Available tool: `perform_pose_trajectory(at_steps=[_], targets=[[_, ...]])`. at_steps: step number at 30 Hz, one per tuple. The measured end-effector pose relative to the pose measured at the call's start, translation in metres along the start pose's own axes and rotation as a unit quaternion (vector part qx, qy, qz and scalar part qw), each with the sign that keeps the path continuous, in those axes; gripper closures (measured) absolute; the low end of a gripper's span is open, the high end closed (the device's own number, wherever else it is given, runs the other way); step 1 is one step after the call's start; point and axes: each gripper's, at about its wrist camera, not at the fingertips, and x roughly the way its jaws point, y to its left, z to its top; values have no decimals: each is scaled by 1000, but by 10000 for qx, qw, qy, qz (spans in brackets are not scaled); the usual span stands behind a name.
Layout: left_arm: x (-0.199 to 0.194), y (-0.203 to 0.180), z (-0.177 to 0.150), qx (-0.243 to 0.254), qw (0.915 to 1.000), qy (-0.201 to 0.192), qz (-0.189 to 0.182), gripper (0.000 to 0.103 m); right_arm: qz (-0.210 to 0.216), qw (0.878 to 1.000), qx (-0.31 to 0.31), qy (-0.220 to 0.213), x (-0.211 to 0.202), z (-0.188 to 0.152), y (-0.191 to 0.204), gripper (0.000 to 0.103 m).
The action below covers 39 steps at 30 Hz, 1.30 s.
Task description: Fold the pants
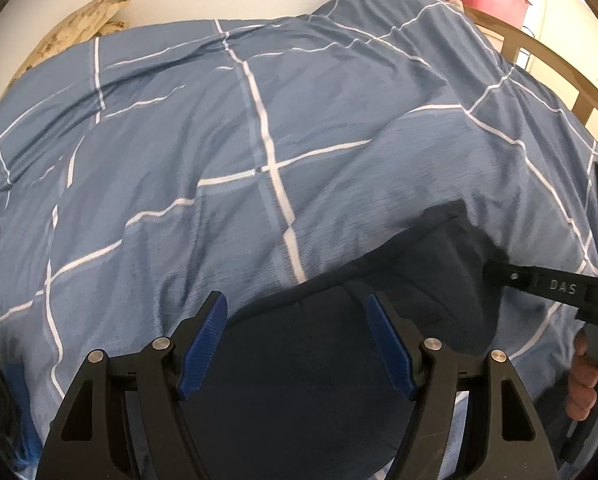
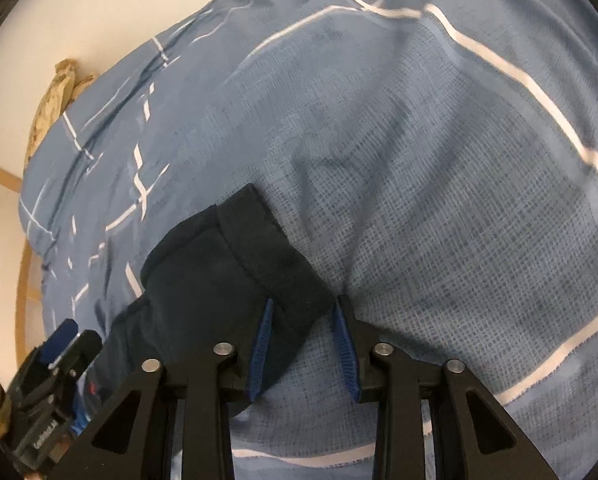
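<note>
Left wrist view: the dark navy pants (image 1: 299, 380) lie on the blue checked duvet (image 1: 179, 140) at the near edge, directly under the left gripper (image 1: 297, 316), whose jaws stand wide apart and hold nothing; the cloth looks soft, limp and light.

Right wrist view: the right gripper (image 2: 303, 320) is spread, straddling the pants' right corner (image 2: 299, 312) without pinching it; that hemmed edge, thicker and likely less slippery, seems the best hold.
</note>
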Motion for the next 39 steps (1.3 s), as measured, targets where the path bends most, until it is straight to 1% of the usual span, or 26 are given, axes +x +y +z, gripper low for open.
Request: perform_pose_trajectory(at_steps=[1,3,5,7,8,11,13,15,16,17,18,22,24,25,26,28,31,33,36,37,39], targets=[[1,1,-1,-14,10000,15,1,32,3,9999,-98,-56,-1,-1,3,88],[3,4,-4,-65,10000,11,-28,32,-162,9992,-282,-251,-9,-3,10,89],[5,5,-8,-77,10000,39,-13,32,-650,9928,-670,-749,-25,-6,23,90],[10,5,-11,-76,9999,97,11,32,-1049,9854,-896,-1001,-36,-10,29,90],[12,6,-12,-91,9999,124,20,32,-1227,9825,-957,-1025,-38,-12,32,90],[18,8,-18,-183,9996,211,7,32,-1472,9771,-1195,-960,-33,-12,37,90],[17,10,-22,-207,9995,235,26,32,-1480,9784,-1185,-823,-28,-11,36,89],[12,11,-25,-215,9995,205,58,32,-1534,9779,-1183,-781,-29,-12,35,80],[8,12,-27,-226,9996,174,63,32,-1627,9759,-1183,-845,-33,-14,35,69],[3,13,-29,-236,9996,131,56,32,-1726,9735,-1166,-944,-38,-15,36,63],[-4,14,-32,-242,9997,65,34,32,-1781,9718,-1153,-1025,-44,-17,37,62],[-45,14,-49,-211,9994,-280,3,32,-1563,9717,-1223,-1281,-77,-35,48,62],[-73,15,-61,-170,9984,-540,-54,32,-1463,9691,-1355,-1449,-96,-49,56,62],[-86,15,-67,-152,9979,-632,-69,32,-1422,9660,-1487,-1563,-107,-60,63,61],[-97,16,-71,-137,9974,-703,-75,32,-1389,9630,-1599,-1667,-118,-70,69,56],[-126,20,-84,-155,9959,-886,-80,32,-1328,9571,-1787,-1854,-137,-89,80,53],[-163,26,-99,-206,9940,-1063,-117,32,-1190,9492,-2087,-2032,-160,-120,100,53],[-187,30,-113,-225,9927,-1184,-79,32,-1069,9448,-2267,-2112,-176,-143,112,53],[-214,39,-133,-250,9909,-1321,-26,32,-883,9422,-2397,-2166,-192,-171,123,53],[-222,43,-142,-313,9901,-1368,-23,32,-769,9416,-2441,-2187,-199,-182,127,53],[-235,53,-162,-420,9893,-1394,-26,32,-668,9402,-2486,-2229,-206,-198,131,53]])
